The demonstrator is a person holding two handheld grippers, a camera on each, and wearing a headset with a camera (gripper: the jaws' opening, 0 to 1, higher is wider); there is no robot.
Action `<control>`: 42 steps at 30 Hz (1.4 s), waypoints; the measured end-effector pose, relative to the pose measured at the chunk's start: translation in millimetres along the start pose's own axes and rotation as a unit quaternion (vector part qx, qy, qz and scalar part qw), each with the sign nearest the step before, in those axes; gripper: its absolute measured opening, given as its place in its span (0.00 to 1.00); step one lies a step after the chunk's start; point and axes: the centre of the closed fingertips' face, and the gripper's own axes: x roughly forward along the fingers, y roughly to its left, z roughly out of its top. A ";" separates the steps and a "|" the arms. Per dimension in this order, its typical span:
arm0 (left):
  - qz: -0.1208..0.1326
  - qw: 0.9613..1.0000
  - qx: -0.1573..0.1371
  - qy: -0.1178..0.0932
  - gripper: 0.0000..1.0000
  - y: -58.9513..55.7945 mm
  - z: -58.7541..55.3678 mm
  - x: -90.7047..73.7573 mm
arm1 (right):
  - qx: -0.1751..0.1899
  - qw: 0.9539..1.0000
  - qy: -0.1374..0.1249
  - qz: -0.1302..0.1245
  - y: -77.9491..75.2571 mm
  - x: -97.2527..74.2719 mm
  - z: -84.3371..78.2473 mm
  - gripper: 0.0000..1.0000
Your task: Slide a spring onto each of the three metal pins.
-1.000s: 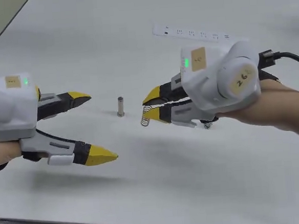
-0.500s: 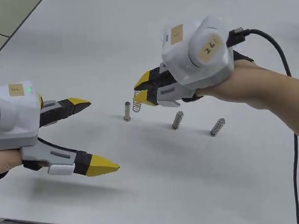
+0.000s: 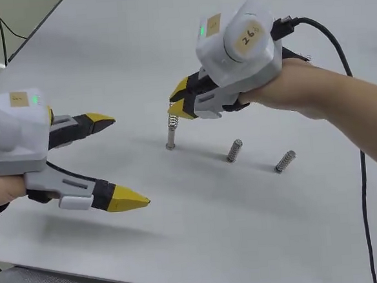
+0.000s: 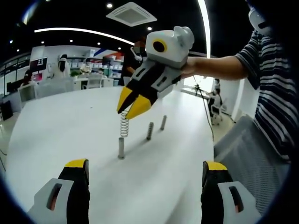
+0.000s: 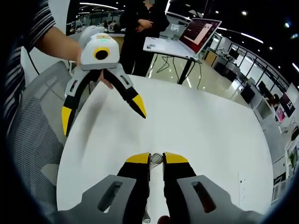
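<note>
Gripping a spring (image 3: 172,122), the right claw (image 3: 175,107) should be kept plumb above the pin (image 3: 170,141); the left claw (image 3: 130,160) is held agape.

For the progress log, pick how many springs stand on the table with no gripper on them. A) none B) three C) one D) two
D: the middle spring and the end spring stand free, while the right gripper is shut on the third spring over the pin.
</note>
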 end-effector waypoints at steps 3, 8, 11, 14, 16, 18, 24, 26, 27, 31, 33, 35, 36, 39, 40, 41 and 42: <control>0.000 1.000 0.001 0.001 0.98 0.9 -0.9 -0.1 | -0.003 1.000 0.004 -0.002 -0.9 1.0 -1.9 0.07; -0.001 1.000 0.001 0.001 0.98 1.8 -0.5 0.3 | 0.005 1.000 0.006 -0.001 -3.7 5.0 -4.7 0.07; -0.001 1.000 0.000 -0.001 0.98 2.8 0.6 -0.2 | 0.007 1.000 0.005 0.000 -0.4 6.0 -3.5 0.07; 0.000 1.000 0.001 -0.001 0.98 3.3 0.5 -1.1 | 0.005 1.000 0.010 0.002 2.8 8.7 -5.6 0.07; 0.002 1.000 0.000 -0.001 0.98 4.7 0.1 -2.5 | 0.006 1.000 0.012 0.003 4.1 10.4 -7.0 0.07; 0.004 1.000 0.000 -0.002 0.98 5.9 -0.2 -3.5 | 0.009 1.000 0.015 0.006 5.5 12.8 -9.1 0.07; 0.009 1.000 -0.002 -0.002 0.98 7.4 -1.5 -5.3 | 0.015 1.000 0.024 0.012 10.2 27.0 -20.5 0.07; 0.010 1.000 -0.002 -0.002 0.98 7.2 -1.9 -5.7 | 0.021 0.999 0.028 0.013 11.8 31.0 -24.8 0.07; 0.011 1.000 -0.002 -0.002 0.98 7.5 -2.0 -6.0 | 0.023 0.999 0.030 0.014 12.9 32.2 -26.4 0.07; 0.013 1.000 -0.004 -0.001 0.98 8.5 -3.2 -6.4 | 0.027 0.999 0.033 0.015 15.8 36.9 -32.7 0.07; 0.013 1.000 -0.005 0.000 0.98 8.6 -3.7 -6.1 | 0.026 0.999 0.035 0.014 16.8 38.4 -35.7 0.08; 0.013 1.000 -0.005 -0.001 0.98 8.4 -3.8 -5.3 | 0.031 0.999 0.035 0.013 16.9 39.5 -38.1 0.08; 0.013 1.000 -0.006 -0.001 0.98 8.3 -3.8 -4.8 | 0.033 0.999 0.035 0.012 17.0 40.0 -39.0 0.08; 0.012 1.000 -0.007 -0.001 0.98 7.7 -3.8 -2.5 | 0.036 0.999 0.037 0.013 18.7 41.2 -41.9 0.08; 0.011 1.000 -0.007 -0.001 0.98 7.4 -3.5 -1.6 | 0.036 0.999 0.038 0.014 19.7 41.8 -43.4 0.08; 0.010 1.000 -0.007 -0.002 0.98 7.2 -3.2 -1.1 | 0.037 0.998 0.039 0.015 20.4 42.2 -44.8 0.08; 0.010 1.000 -0.007 -0.002 0.98 7.3 -2.7 -0.3 | 0.039 0.999 0.027 0.012 19.5 42.0 -41.2 0.08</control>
